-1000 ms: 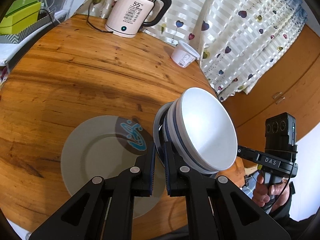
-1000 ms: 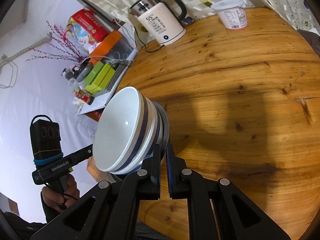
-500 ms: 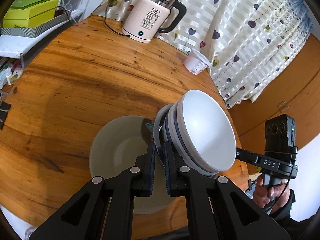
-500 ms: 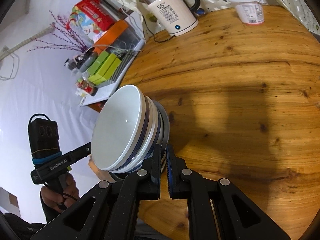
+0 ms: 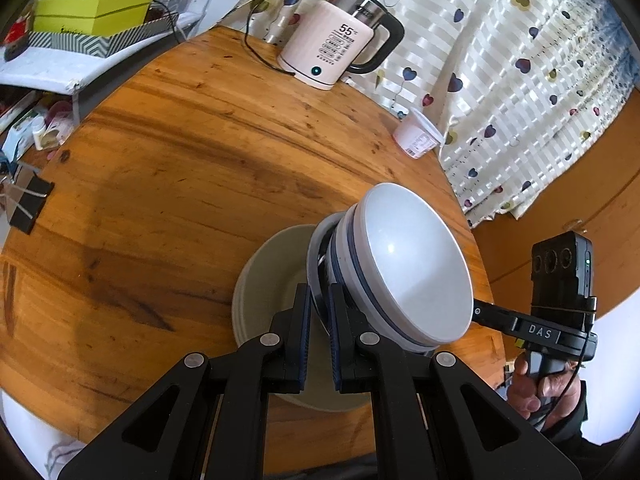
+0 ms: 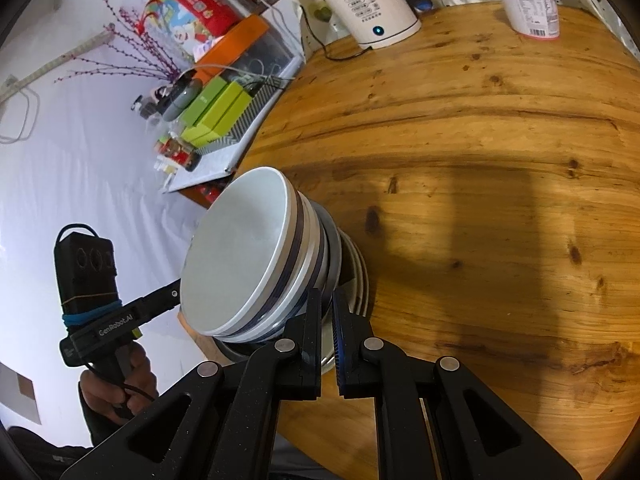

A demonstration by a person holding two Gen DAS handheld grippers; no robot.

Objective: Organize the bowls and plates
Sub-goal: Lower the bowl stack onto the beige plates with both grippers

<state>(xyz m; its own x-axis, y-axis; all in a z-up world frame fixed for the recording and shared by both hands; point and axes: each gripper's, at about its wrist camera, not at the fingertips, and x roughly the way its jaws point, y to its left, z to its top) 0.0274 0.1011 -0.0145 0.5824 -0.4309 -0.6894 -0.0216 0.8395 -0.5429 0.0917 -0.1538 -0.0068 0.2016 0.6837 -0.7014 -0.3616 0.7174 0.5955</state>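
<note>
Both grippers are carrying a stack of white ceramic bowls with dark blue bands (image 5: 404, 268) over a round wooden table (image 5: 180, 168), and the pale round plate (image 5: 272, 280) lying flat on that table is now sitting directly under the stack, where a second ago it lay off to the left in the left wrist view. The pink-white electric kettle (image 5: 336, 52) and the white plastic yoghurt tub (image 5: 418, 138) are appearing lower in that view than before. The left gripper (image 5: 319, 312) is pinching a thin grey rim at the bottom of the stack, its blue-padded fingers (image 5: 304, 320) nearly closed on it. The right gripper (image 6: 327, 320) is clamping the opposite edge of the same rim equally tightly. Beyond the stack, the kettle is standing at the far edge of the table, the tub near it, and a heart-print curtain (image 5: 520, 80) is hanging behind both.
</note>
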